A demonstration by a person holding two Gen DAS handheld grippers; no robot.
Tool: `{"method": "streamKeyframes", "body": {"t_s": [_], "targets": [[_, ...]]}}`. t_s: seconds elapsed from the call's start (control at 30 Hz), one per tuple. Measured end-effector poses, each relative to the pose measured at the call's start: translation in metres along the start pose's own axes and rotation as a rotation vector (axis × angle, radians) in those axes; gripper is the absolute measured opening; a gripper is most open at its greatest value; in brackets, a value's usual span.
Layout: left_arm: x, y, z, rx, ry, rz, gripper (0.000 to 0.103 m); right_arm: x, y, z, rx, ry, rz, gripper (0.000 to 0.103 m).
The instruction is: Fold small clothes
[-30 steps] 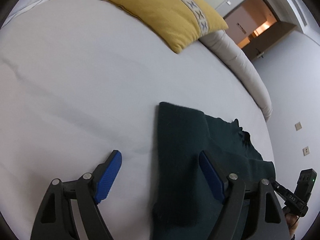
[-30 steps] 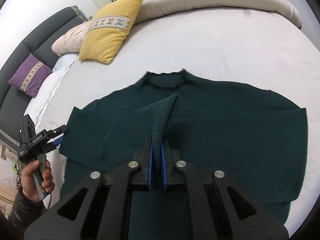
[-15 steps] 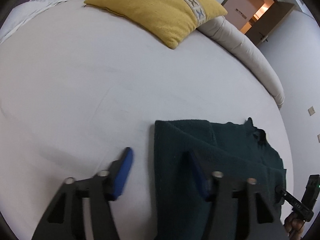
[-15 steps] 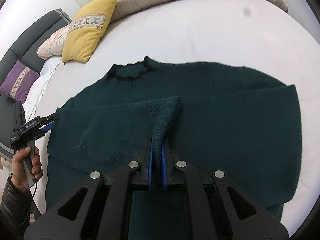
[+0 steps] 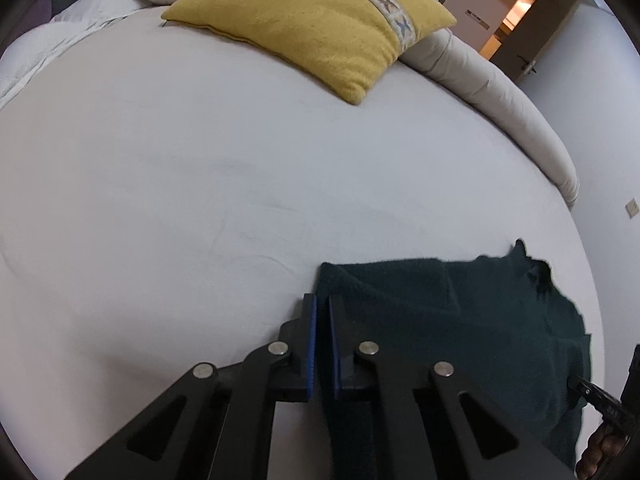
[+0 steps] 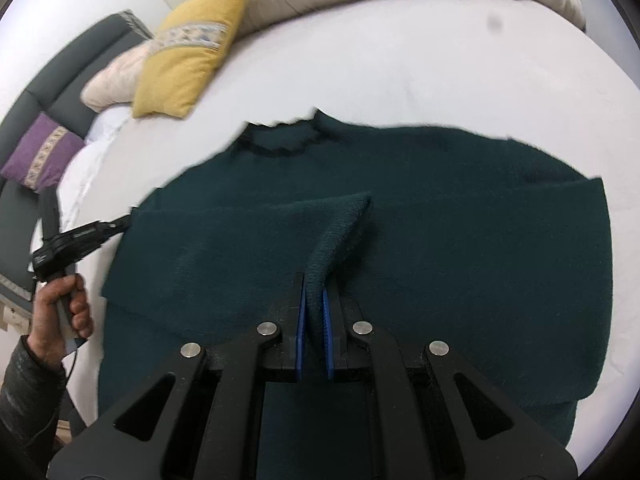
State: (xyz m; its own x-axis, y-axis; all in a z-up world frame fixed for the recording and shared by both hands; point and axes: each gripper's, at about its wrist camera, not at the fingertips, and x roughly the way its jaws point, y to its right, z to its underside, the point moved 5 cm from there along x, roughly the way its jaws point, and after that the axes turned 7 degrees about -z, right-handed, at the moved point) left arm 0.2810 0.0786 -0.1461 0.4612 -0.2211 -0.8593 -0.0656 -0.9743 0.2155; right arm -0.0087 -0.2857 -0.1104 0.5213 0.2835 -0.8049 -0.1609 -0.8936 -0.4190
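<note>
A dark green sweater (image 6: 440, 220) lies flat on the white bed (image 6: 400, 52), collar away from me. My right gripper (image 6: 313, 280) is shut on a sleeve cuff (image 6: 344, 216) folded over the sweater's middle. My left gripper (image 5: 322, 300) is shut on the folded left edge of the sweater (image 5: 460, 312). The left gripper also shows in the right wrist view (image 6: 116, 224), at the sweater's left edge, held by a hand.
A yellow pillow (image 5: 320, 20) and a rolled cream duvet (image 5: 500, 100) lie at the far side of the bed. A purple pillow (image 6: 36, 156) rests on a grey headboard at the left. An open door (image 5: 516, 12) is beyond.
My left gripper closed from wide open onto the sweater's left edge. My right gripper kept its hold on the cuff and moved it lower over the sweater's body.
</note>
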Motion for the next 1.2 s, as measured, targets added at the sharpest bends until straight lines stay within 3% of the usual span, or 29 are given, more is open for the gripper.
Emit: {"method": "streamKeyframes", "body": {"t_s": [0.1, 0.2, 0.27, 0.37, 0.47, 0.53, 0.6, 0.67, 0.77, 1.0, 1.2], "targets": [[-0.009, 0.000, 0.003, -0.016, 0.006, 0.032, 0.008, 0.010, 0.020, 0.008, 0.086, -0.020, -0.035, 0.006], [-0.032, -0.006, 0.012, -0.055, 0.020, 0.083, 0.012, 0.005, 0.013, 0.008, 0.062, 0.001, -0.033, 0.006], [-0.046, -0.005, 0.023, -0.039, 0.019, 0.109, 0.039, 0.003, 0.010, 0.007, 0.054, 0.004, -0.032, 0.006], [-0.064, -0.007, 0.045, -0.029, 0.002, 0.118, 0.055, -0.001, 0.006, 0.007, 0.057, 0.012, -0.055, 0.006], [-0.068, -0.003, 0.069, -0.003, -0.052, 0.142, 0.061, -0.004, 0.002, 0.009, 0.048, 0.004, -0.070, 0.006], [-0.062, -0.001, 0.075, 0.012, -0.069, 0.126, 0.060, -0.005, 0.001, 0.008, 0.041, 0.003, -0.073, 0.006], [-0.051, 0.000, 0.080, 0.020, -0.085, 0.107, 0.046, -0.004, 0.001, 0.008, 0.040, 0.001, -0.071, 0.006], [-0.046, -0.002, 0.082, 0.027, -0.094, 0.108, 0.026, -0.005, 0.002, 0.008, 0.033, 0.000, -0.061, 0.006], [-0.047, 0.001, 0.086, 0.070, -0.086, 0.100, 0.014, -0.008, 0.008, 0.008, 0.031, -0.001, -0.037, 0.006], [-0.052, 0.001, 0.082, 0.129, -0.074, 0.067, 0.012, -0.010, 0.020, 0.007, 0.090, 0.019, -0.036, 0.006], [-0.046, -0.006, 0.081, 0.105, -0.090, 0.091, 0.012, -0.003, 0.031, 0.015, 0.169, 0.021, -0.074, 0.005]]}}
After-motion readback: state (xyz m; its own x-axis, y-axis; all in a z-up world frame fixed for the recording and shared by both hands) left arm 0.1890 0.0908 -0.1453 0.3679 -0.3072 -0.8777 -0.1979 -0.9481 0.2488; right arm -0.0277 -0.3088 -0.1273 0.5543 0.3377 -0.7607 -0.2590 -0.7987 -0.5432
